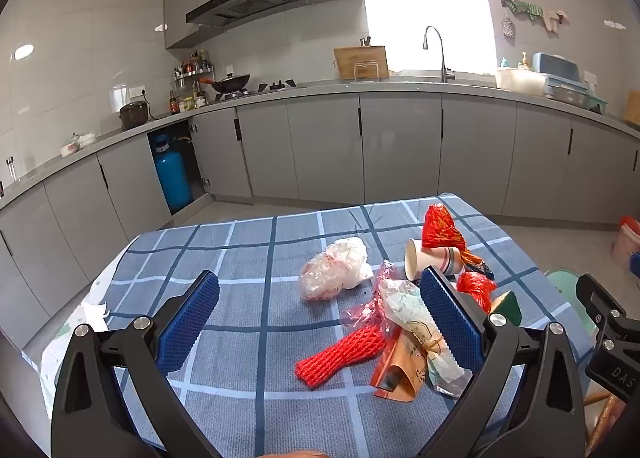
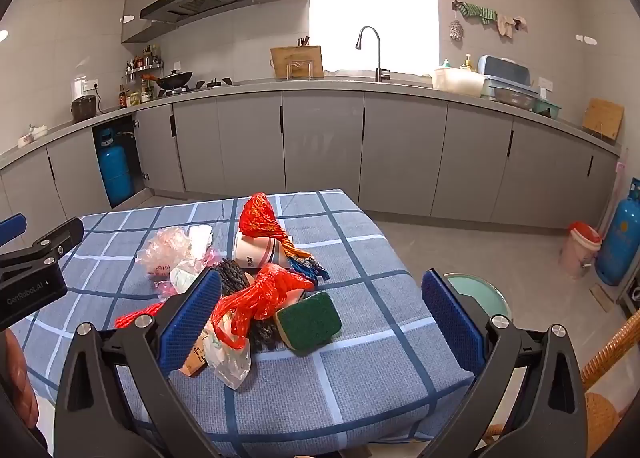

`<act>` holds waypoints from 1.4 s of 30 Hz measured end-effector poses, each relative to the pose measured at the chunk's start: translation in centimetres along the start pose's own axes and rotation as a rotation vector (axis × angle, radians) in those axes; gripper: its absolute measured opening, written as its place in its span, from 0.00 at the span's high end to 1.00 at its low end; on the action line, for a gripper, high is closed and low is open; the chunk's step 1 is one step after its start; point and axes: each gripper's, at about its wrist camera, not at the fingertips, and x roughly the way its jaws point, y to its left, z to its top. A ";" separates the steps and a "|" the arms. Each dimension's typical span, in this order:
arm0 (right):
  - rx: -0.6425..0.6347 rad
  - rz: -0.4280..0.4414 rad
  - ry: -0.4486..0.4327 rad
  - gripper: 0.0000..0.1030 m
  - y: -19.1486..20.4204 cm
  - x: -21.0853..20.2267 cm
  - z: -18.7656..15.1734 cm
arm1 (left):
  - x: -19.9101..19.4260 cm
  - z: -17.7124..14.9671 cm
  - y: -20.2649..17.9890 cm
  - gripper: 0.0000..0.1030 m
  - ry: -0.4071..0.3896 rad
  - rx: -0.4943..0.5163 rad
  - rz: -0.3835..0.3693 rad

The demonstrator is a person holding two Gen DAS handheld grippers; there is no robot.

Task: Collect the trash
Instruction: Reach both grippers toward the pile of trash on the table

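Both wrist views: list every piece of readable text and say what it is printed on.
"GenRobot.AI": on the black body of the left hand-held gripper, seen in the right wrist view.
"DAS": on the black body of the right hand-held gripper, cut off at the left wrist view's edge.
Paper cup: dark mark, too small to read.
Clear plastic bag: red print, blurred.
Tan wrapper: print unreadable.
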 end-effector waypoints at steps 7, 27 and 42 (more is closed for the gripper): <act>-0.001 -0.003 0.000 0.04 -0.1 0.0 0.0 | 0.0 -0.1 0.3 0.04 -0.011 -0.001 0.002; 0.010 -0.016 -0.022 0.04 -1.5 1.2 0.3 | 1.7 0.1 1.3 0.04 -0.018 -0.032 0.025; 0.002 -0.016 0.101 0.04 -0.7 8.6 -1.7 | 9.2 -1.0 6.0 0.04 0.113 -0.061 0.149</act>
